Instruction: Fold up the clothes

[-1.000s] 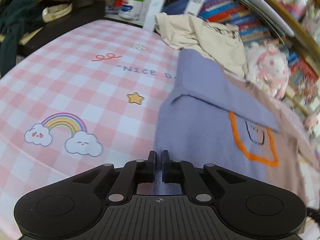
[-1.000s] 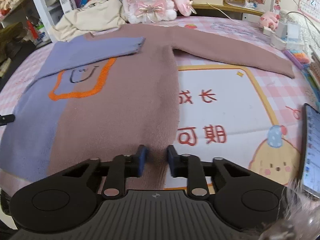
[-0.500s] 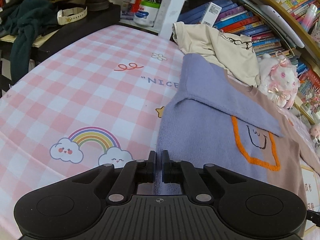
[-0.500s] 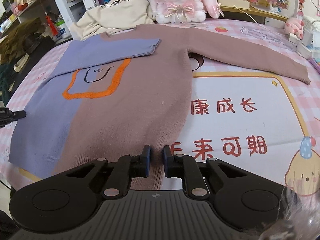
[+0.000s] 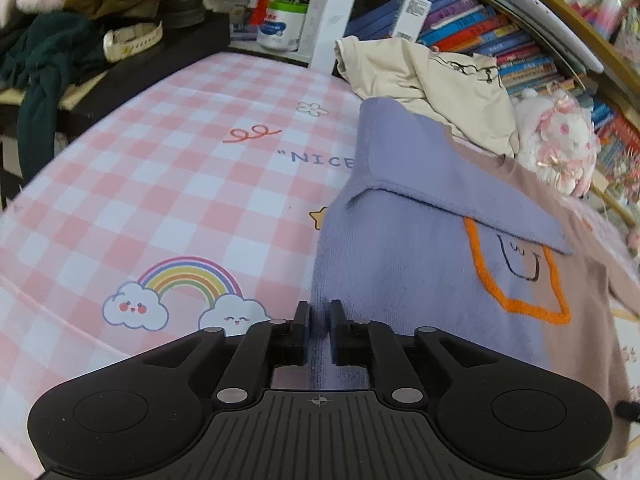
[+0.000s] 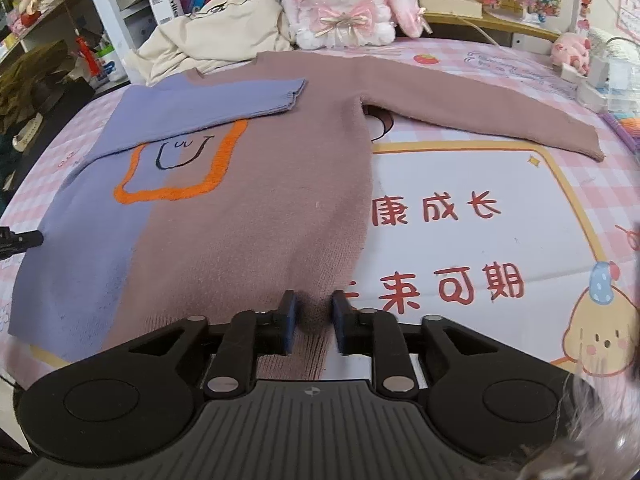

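Left wrist view shows the left gripper point(image 5: 319, 330) with a slightly wider slit between its pads than half a second ago, the lilac hem edge of the sweater point(image 5: 420, 280) running between them; whether the pads still press the knit cannot be told. In the right wrist view the right gripper point(image 6: 313, 320) has parted from a near-closed pinch to a clear gap, and its fingers now straddle the brown hem without clamping it. The sweater point(image 6: 256, 200) itself has not shifted: one garment, lying flat and face up on the pink checked mat point(image 5: 160, 184), half lilac and half dusty brown, with an orange outlined square and a black smiling face on the chest. Its lilac sleeve point(image 6: 224, 100) is folded across the chest, its cuff just above the orange square; its brown sleeve point(image 6: 480, 108) lies stretched out sideways over the mat's printed red characters. Two sleeves, one folded and one not. Beyond the collar sit one cream cloth bag point(image 6: 224, 36), crumpled, and one white and pink plush rabbit point(image 6: 344, 4), side by side against rows of books point(image 5: 480, 28).
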